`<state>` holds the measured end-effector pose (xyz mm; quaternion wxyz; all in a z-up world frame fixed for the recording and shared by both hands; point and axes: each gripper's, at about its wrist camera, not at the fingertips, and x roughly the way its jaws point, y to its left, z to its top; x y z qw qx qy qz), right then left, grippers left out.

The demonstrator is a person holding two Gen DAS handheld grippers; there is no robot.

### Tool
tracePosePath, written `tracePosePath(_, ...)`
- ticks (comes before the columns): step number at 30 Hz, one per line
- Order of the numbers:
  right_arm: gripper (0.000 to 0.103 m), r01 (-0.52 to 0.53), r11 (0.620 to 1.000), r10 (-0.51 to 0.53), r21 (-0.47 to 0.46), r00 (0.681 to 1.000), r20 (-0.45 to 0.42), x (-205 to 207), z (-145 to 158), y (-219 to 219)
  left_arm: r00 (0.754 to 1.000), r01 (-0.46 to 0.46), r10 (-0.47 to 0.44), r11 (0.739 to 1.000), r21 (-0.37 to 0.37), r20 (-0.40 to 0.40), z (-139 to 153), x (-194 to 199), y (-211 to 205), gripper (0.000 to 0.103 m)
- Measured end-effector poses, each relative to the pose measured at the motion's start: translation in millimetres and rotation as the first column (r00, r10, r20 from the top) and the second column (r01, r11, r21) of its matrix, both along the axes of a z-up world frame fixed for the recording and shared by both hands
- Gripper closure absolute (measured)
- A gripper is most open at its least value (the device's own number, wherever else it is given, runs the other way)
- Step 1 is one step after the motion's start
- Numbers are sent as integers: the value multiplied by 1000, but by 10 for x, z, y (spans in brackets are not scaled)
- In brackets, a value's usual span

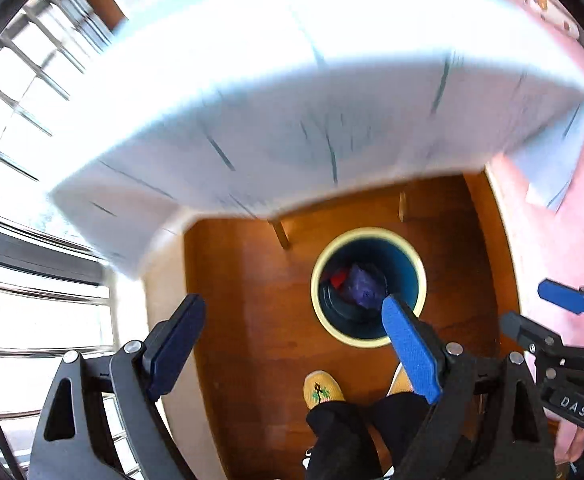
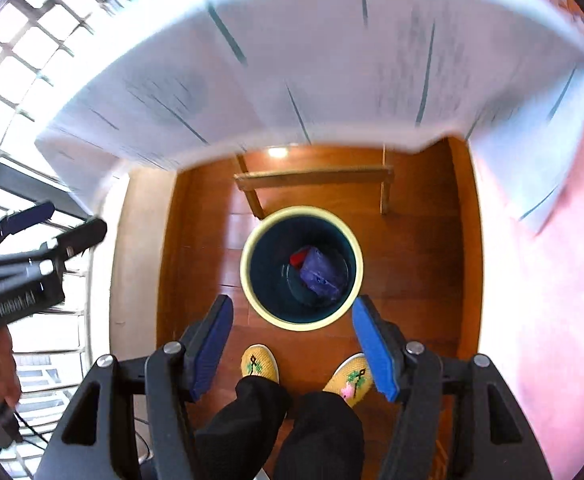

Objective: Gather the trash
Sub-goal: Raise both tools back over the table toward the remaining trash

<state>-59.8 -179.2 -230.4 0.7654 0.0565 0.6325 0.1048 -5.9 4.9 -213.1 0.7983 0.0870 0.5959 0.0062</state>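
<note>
A round bin [image 1: 419, 264] [image 2: 252, 288] with a cream rim and dark teal inside stands on the wooden floor. A purple crumpled piece of trash [image 1: 361, 286] [image 2: 323, 274] and a red piece [image 1: 337, 279] [image 2: 297, 257] lie in it. My left gripper [image 1: 292, 340] is open and empty above the floor, just left of the bin. My right gripper [image 2: 292, 344] is open and empty above the bin's near rim. The right gripper also shows at the right edge of the left wrist view [image 1: 539, 312], and the left gripper at the left edge of the right wrist view [image 2: 68, 224].
A table with a white cloth [image 1: 292, 100] [image 2: 311, 60] overhangs the floor beyond the bin. A wooden crossbar [image 2: 311, 178] of the table stands behind the bin. The person's yellow slippers [image 1: 321, 390] [image 2: 260, 364] stand in front of it. A pink wall [image 2: 551, 280] is right, windows [image 1: 12, 160] left.
</note>
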Motion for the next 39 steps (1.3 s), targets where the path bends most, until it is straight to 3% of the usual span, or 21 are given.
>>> tracePosePath(5,41,-64,998,63,6,996,63,101,830,-36,988,-69,69,998,-6,139,1027,52,31,14)
tracePosePath(8,41,-100,995,101,-17,980,173,250,1344,-44,965,-115,115,993,-15,236,1600,84,46,14)
tracePosePath(13,41,-149,988,150,-28,930,337,479,2021,-23,921,-189,197,980,-55,337,2222,180,175,14)
tracePosePath(17,41,-152,988,146,-22,887,438,740,2460,57,900,-203,222,975,-91,376,2491,339,246,14)
tracePosePath(19,41,-136,991,128,-17,881,456,908,2574,130,897,-179,198,980,-85,396,2557,431,269,14)
tracePosePath(23,41,-109,994,99,-5,881,462,1355,2570,324,895,-130,139,990,-50,423,2513,805,353,14)
tracePosePath(29,41,-25,999,35,-29,911,412,1962,2375,635,944,-32,74,990,-135,322,2170,1683,618,14)
tracePosePath(33,41,32,998,-13,-47,934,356,2460,2019,854,963,25,13,990,-137,270,1775,2349,750,14)
tracePosePath(39,41,96,991,-67,-92,957,281,3093,1400,1046,990,23,0,986,-163,140,1034,3103,881,15)
